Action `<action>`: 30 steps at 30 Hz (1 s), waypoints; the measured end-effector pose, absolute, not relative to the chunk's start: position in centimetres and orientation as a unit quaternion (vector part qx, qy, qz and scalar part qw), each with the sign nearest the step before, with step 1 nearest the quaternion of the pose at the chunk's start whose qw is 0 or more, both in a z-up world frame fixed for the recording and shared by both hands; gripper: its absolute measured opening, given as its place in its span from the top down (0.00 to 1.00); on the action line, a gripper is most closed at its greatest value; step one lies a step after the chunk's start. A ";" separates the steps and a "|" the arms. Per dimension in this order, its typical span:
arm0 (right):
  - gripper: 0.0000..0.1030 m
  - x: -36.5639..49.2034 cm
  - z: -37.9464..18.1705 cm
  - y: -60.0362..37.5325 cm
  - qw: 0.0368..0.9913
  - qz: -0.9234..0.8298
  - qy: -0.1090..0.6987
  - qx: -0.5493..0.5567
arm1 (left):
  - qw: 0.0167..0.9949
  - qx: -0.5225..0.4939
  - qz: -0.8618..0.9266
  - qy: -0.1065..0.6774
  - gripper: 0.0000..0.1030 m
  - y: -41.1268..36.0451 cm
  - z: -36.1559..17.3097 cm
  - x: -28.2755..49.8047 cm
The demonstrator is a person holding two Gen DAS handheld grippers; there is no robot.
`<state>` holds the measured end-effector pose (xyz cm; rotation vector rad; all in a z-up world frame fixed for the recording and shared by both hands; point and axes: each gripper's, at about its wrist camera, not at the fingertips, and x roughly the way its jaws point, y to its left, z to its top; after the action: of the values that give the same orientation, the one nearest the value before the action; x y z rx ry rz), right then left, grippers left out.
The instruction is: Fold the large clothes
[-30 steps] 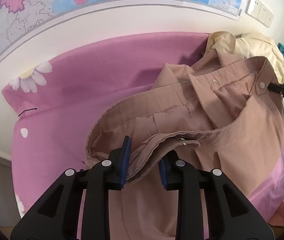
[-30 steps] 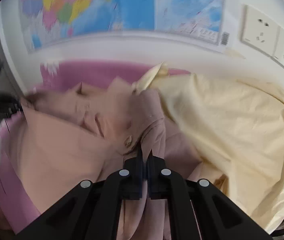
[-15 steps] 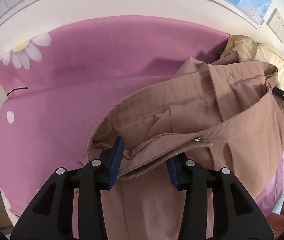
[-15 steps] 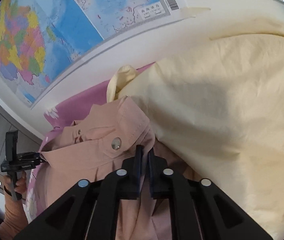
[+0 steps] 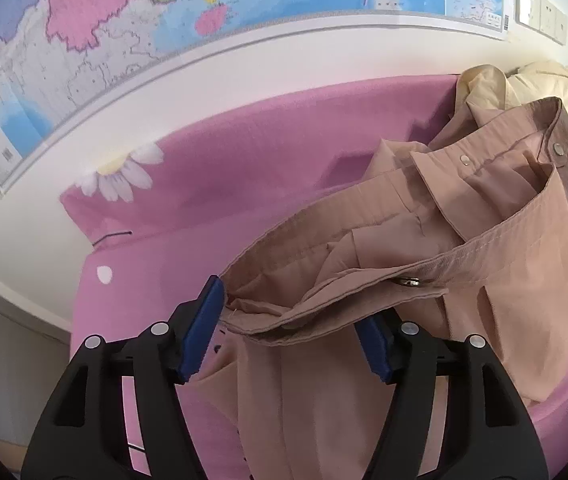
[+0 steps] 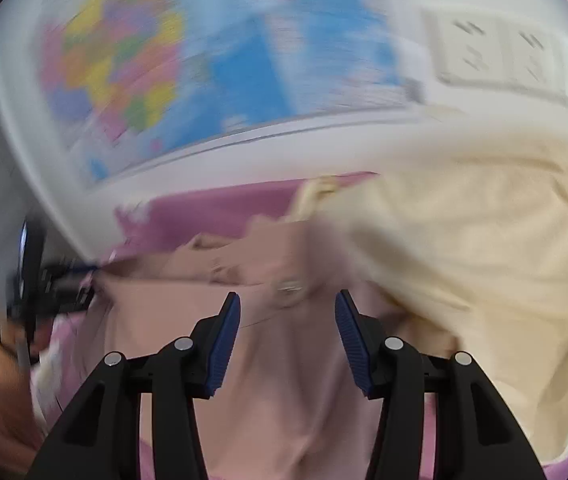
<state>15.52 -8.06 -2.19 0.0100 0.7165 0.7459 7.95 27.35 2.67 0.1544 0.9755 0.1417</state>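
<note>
Tan trousers [image 5: 464, 280] lie on a pink daisy-print sheet [image 5: 244, 168], their waistband gaping open toward me. In the left wrist view my left gripper [image 5: 288, 304] has its jaws opening wide. The folded waistband corner lies loose between the blue pads [image 5: 200, 332], and the cloth covers the right fingertip. The right wrist view is blurred by motion. There my right gripper [image 6: 288, 296] is also opening, just above the trousers [image 6: 284, 380], with a metal snap [image 6: 290, 289] in front of the tips and nothing pinched.
A cream garment [image 6: 464, 264] is heaped at the right, against the trousers. A wall map [image 5: 164, 20] and sockets [image 6: 516, 60] sit behind the bed. The other gripper [image 6: 56, 284] and an orange sleeve [image 6: 8, 352] show at the left of the right wrist view.
Both grippers have opened. The right one was shut on the trouser waistband near the snap and has let it go. The left jaws have spread off the waistband corner.
</note>
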 end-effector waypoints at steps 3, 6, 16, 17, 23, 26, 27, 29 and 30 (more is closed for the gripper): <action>0.45 13.9 -2.5 -5.0 0.854 0.390 0.343 -0.040 | 0.878 0.080 0.069 0.467 0.35 26.9 2.7 7.8; 0.45 13.9 -3.9 -2.0 0.846 0.386 0.355 -0.093 | 0.878 0.080 0.071 0.467 0.34 26.9 2.8 7.8; 0.66 18.8 -7.0 0.2 0.848 0.338 0.396 -0.094 | 0.892 0.009 0.097 0.441 0.26 31.1 5.4 6.9; 0.66 19.2 -7.2 0.3 0.848 0.338 0.399 -0.093 | 0.891 0.001 0.095 0.444 0.27 31.4 5.3 6.9; 0.65 19.0 -7.1 0.3 0.847 0.344 0.395 -0.091 | 0.870 -0.013 0.047 0.490 0.26 31.1 1.8 7.3; 0.49 17.6 -5.3 -1.3 0.857 0.353 0.365 -0.080 | 0.859 -0.027 0.039 0.511 0.26 31.3 0.1 7.8; 0.44 17.2 -4.7 -1.8 0.862 0.354 0.354 -0.077 | 0.856 -0.035 0.032 0.514 0.26 31.5 -0.3 7.8; 0.38 16.3 -3.4 -3.3 0.872 0.353 0.331 -0.069 | 0.855 -0.050 0.018 0.516 0.26 31.8 -0.9 7.8; 0.34 16.0 -2.9 -4.1 0.879 0.347 0.321 -0.067 | 0.855 -0.055 0.012 0.516 0.26 31.9 -1.1 7.7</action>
<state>16.03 -4.08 -2.86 -0.1396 0.6701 0.7228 7.70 31.93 -1.09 -0.1164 1.0842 0.0255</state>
